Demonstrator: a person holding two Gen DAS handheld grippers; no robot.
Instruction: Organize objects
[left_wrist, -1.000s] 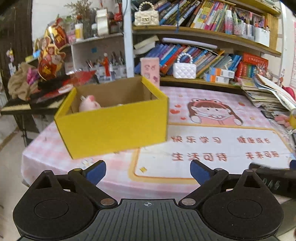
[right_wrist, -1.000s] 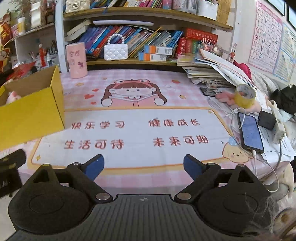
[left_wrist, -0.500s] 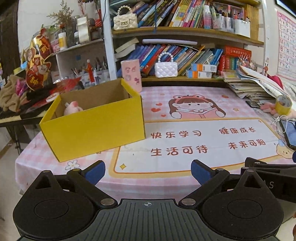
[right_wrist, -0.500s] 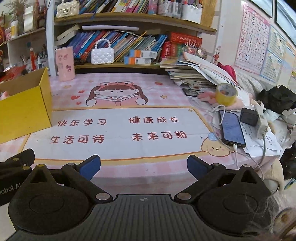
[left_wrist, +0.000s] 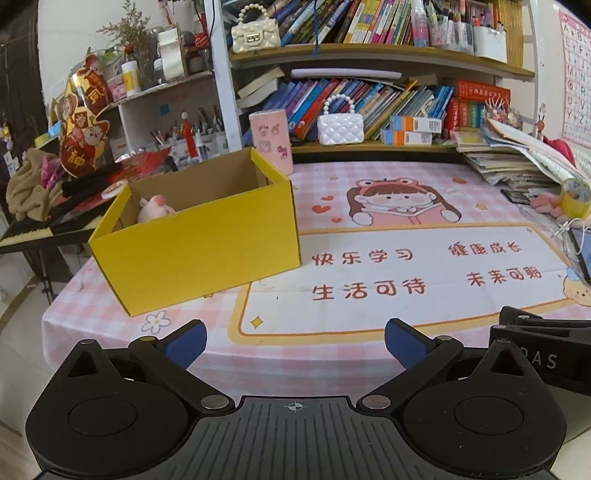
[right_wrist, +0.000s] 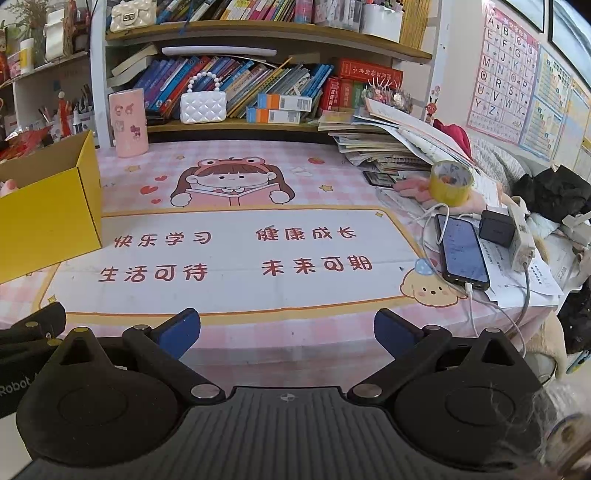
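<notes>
Left gripper (left_wrist: 295, 338) and right gripper (right_wrist: 287, 328) are held apart, nothing between; the right's jaws have just been opening. Pink plush toy (left_wrist: 155, 207) is seen inside yellow cardboard box (left_wrist: 207, 243), at 10 o'clock on the tablecloth (left_wrist: 406, 306).

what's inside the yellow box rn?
A pink plush toy sits at the left end of the yellow box. The front wall hides the box floor and the toy's lower part, so other contents cannot be ruled out.

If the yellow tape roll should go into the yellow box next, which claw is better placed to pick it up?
The right claw, probably. It is open and empty, and the tape roll lies on its side of the table. The left claw faces the yellow box instead.
</notes>
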